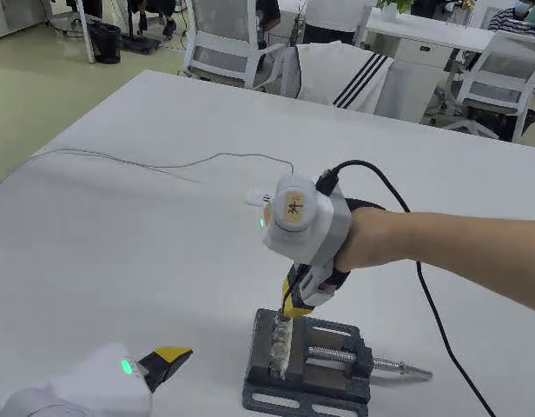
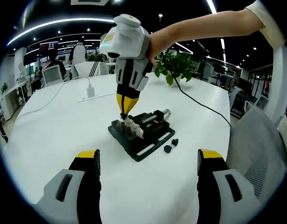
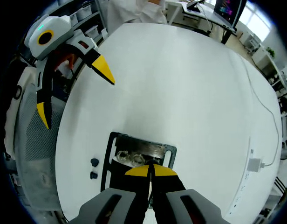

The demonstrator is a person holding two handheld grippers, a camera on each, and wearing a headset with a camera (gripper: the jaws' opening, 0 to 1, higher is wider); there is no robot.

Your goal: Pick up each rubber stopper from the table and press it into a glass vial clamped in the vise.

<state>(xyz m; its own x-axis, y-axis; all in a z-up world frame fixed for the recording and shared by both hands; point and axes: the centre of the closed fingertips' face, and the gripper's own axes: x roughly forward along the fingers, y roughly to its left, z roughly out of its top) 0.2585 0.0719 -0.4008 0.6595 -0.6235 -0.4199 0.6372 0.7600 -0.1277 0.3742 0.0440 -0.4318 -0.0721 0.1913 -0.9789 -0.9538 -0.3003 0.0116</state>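
The glass vials [image 3: 127, 157] are clamped upright in a row between the faces of the vise [image 2: 144, 148]. Two loose rubber stoppers [image 2: 167, 149] lie on the tabletop [image 2: 50, 126] just beside the vise base, near each other but not touching.

The main risk is judged to lie in the press itself. If a stopper is brought down off-centre, it may be tipped on the rim and squeezed out sideways. The hard gripper tips could then be driven against the glass, chipping or cracking it. The mouths sit close together, so a neighbouring vial could be struck. With a loose clamp, a vial might also be pushed down through the vise.

The vials are clear, with round open mouths turned upward. The stoppers are small, dark and squat, and finer detail cannot be made out.

The right gripper [image 3: 150, 171] is held tip-down directly over the row. Its jaws are drawn together to a thin dark line, and it cannot be told whether a stopper is pinched between them. The left gripper [image 2: 148, 156] is held low and apart from the vise, its jaws spread wide with nothing between them.

A black cable [image 1: 441, 321] is trailed from the right gripper past the vise screw, where it might be snagged.
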